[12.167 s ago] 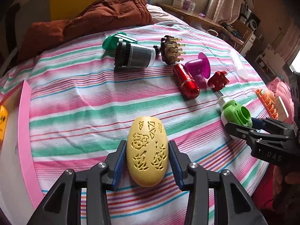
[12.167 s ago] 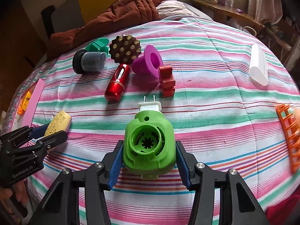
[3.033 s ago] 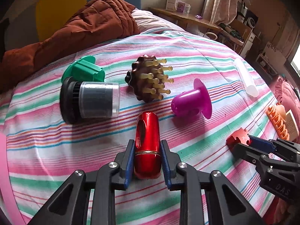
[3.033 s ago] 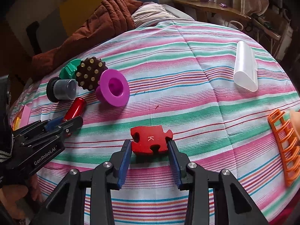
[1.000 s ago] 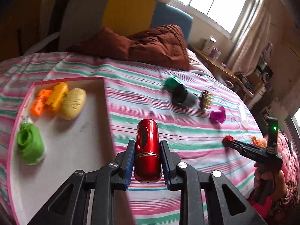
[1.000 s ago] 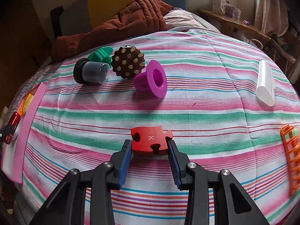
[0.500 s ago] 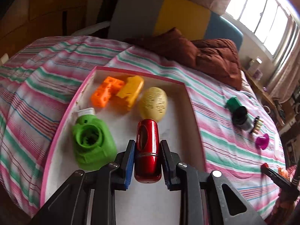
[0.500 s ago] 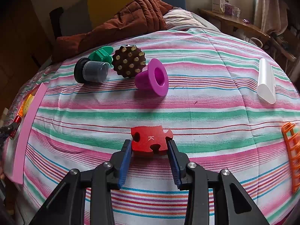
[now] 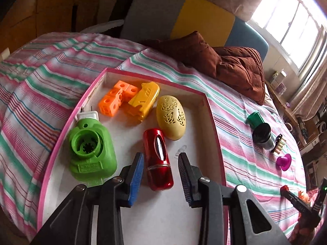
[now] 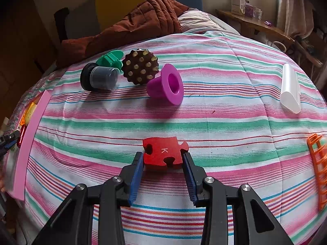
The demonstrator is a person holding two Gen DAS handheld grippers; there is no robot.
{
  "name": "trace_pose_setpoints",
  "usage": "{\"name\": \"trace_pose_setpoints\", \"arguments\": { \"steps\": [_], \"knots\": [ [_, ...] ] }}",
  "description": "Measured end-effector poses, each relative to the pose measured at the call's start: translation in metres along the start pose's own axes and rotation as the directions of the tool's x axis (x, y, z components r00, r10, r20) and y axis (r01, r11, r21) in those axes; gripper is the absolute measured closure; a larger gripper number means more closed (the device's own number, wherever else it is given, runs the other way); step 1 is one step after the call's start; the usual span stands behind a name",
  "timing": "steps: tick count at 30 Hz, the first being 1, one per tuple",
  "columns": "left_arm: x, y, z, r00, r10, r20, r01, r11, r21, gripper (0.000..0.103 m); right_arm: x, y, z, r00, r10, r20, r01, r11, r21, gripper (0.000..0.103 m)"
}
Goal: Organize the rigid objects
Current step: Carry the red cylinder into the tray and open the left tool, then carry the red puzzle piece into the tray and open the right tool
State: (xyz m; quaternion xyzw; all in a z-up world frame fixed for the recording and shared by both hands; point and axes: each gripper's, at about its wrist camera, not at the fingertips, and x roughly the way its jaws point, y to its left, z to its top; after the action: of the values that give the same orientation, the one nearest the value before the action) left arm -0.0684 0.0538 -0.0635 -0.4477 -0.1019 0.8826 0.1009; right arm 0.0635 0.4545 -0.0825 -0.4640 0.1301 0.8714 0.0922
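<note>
Your left gripper [image 9: 159,166] has just been opening, and the red tube [image 9: 157,158] lies loose between its pads in the pink tray [image 9: 212,120], right of the green plug toy [image 9: 91,149]. Your right gripper [image 10: 162,164] seems to pinch the red puzzle piece [image 10: 163,153] over the striped bed [image 10: 224,122].

Daylight enters through the overexposed, blown-out window [image 9: 290,14] at upper right, leaving the wood-panelled left side dim. The glossy red metal cylinder [image 9: 158,159] shows a glare streak. The purple plastic funnel [image 10: 166,84] casts a soft shadow. Fisheye bending curves the striped bedsheet [image 10: 204,122]; corners vignette dark.
</note>
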Motion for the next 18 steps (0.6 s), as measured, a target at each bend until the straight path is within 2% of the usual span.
{"name": "trace_pose_setpoints", "arguments": {
  "steps": [6, 11, 18],
  "knots": [
    [-0.016, -0.012, -0.009, 0.999, 0.014, 0.041, -0.017, 0.997, 0.073, 0.068, -0.001, 0.0, 0.0, 1.0, 0.004, 0.008, -0.004, 1.0, 0.001, 0.064],
    [-0.021, -0.017, -0.016, 1.0, -0.028, 0.01, 0.026, 0.995, 0.099, 0.068, -0.005, 0.005, 0.001, 1.0, 0.013, 0.027, -0.013, 1.0, -0.024, 0.064],
    [-0.025, -0.022, -0.025, 0.999, -0.032, -0.013, 0.034, 0.989, 0.146, 0.068, -0.024, 0.029, 0.005, 0.993, 0.065, 0.098, -0.054, 0.992, -0.11, 0.064]
  ]
}}
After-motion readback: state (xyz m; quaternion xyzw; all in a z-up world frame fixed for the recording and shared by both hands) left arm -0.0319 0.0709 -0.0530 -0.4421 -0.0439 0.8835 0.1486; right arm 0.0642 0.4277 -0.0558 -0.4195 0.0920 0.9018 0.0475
